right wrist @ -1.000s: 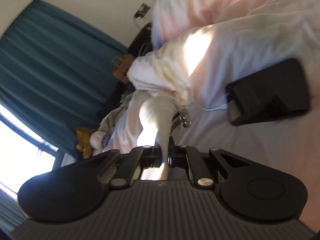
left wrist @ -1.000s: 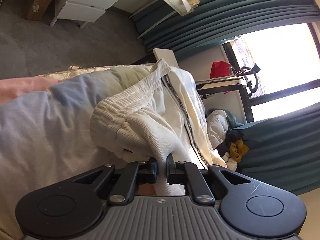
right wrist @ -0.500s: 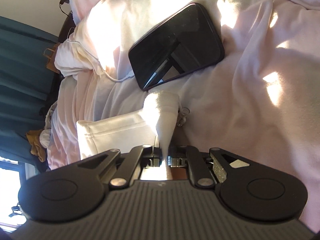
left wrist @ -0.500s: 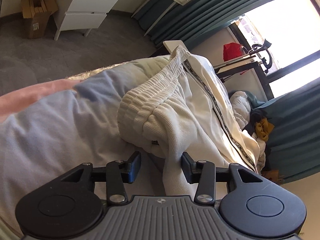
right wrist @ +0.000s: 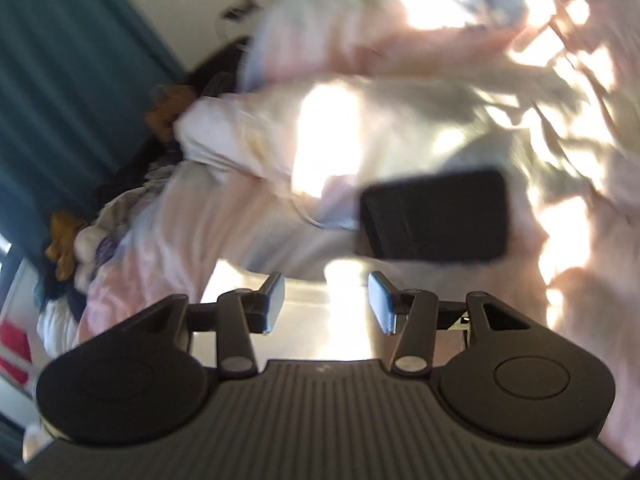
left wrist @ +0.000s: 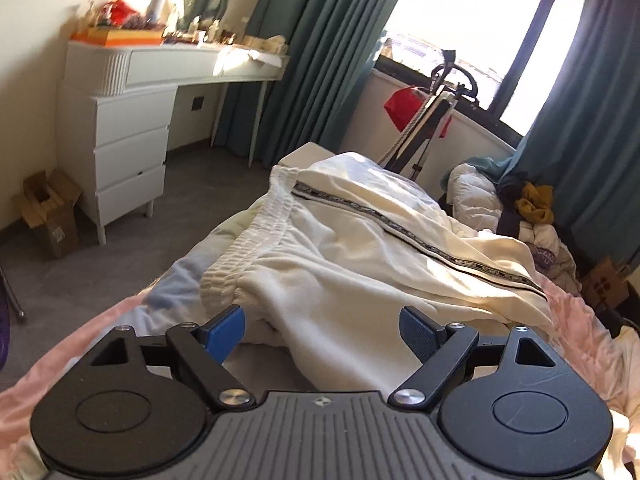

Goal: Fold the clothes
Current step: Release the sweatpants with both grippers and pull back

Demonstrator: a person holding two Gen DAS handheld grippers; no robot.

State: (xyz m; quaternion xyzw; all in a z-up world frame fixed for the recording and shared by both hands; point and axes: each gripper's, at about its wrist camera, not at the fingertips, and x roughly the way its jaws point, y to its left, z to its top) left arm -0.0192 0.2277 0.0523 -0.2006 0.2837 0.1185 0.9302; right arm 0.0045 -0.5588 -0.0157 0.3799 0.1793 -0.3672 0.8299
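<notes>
Cream ribbed-waist trousers [left wrist: 360,248] with a dark side stripe lie mid-frame on pink bedding [left wrist: 80,340] | your left gripper [left wrist: 322,330] has just spread wide, cloth unpinched | right gripper [right wrist: 326,304] just parted, empty, black tablet [right wrist: 436,216] above it

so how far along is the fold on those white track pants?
Done: the white track pants lie doubled over on the bed, waistband stacked. In hand: nothing; the left gripper and right gripper have just been opening, and fabric lies loose between the left's pads. Left: the bundle is rumpled, so smoothing and another fold probably remain.
</notes>
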